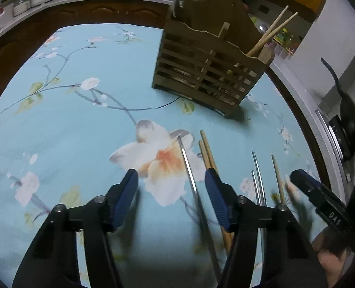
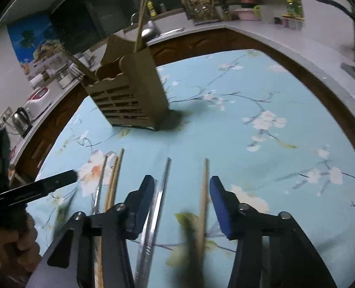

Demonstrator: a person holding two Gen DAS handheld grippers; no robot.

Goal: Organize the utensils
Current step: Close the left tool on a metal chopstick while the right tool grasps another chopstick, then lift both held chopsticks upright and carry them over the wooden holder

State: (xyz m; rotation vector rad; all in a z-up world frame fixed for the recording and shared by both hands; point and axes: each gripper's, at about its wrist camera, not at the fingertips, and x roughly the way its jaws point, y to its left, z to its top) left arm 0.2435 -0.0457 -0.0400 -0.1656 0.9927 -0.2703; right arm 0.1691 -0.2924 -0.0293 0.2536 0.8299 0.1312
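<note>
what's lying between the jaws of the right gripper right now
In the right wrist view, a metal chopstick pair and one wooden chopstick lie on the tablecloth between the right gripper's jaws, untouched.

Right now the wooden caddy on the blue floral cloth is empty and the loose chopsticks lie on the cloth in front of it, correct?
Not empty. The wooden caddy already holds a pair of wooden chopsticks standing in its end compartment, as the left wrist view shows. The rest holds: loose chopsticks lie on the blue floral cloth in front of it.

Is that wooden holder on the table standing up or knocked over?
Upright. The wooden holder stands on its base on the tablecloth, and chopsticks poke up out of its top.
</note>
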